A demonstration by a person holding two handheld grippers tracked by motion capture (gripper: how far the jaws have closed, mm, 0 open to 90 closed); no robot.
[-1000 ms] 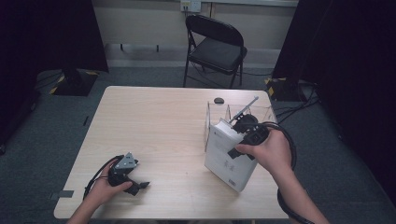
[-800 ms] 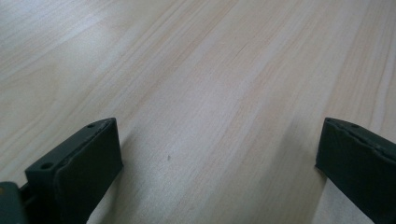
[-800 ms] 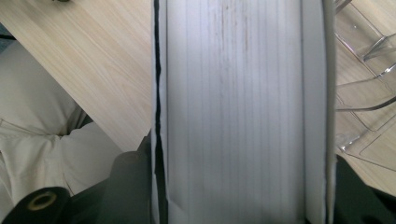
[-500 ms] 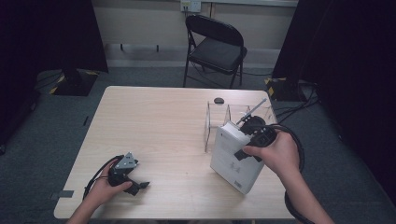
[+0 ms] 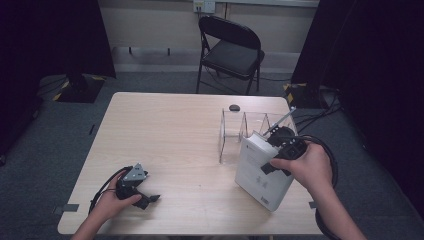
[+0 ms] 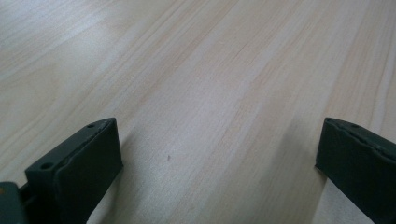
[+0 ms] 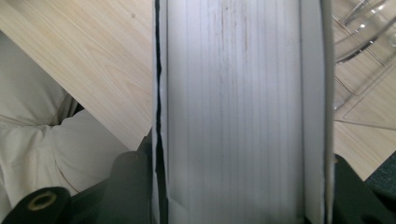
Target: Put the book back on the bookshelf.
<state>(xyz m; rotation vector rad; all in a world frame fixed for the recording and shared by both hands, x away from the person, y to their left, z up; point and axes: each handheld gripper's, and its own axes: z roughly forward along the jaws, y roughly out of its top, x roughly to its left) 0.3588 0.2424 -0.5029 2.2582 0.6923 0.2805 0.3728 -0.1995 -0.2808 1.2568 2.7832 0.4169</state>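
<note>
Two black jaws of the right gripper pinch a thick white book, one jaw pressed against each cover, so that in the right gripper view the pale page edges fill the whole space between them. The book is held tilted at the table's near right part, its upper end just beside a clear plastic divider rack that stands beyond the jaws. A small dark object lies farther off, past the rack. The left gripper rests low on the near left of the table, its jaws spread wide with only bare wood grain between them.
</note>
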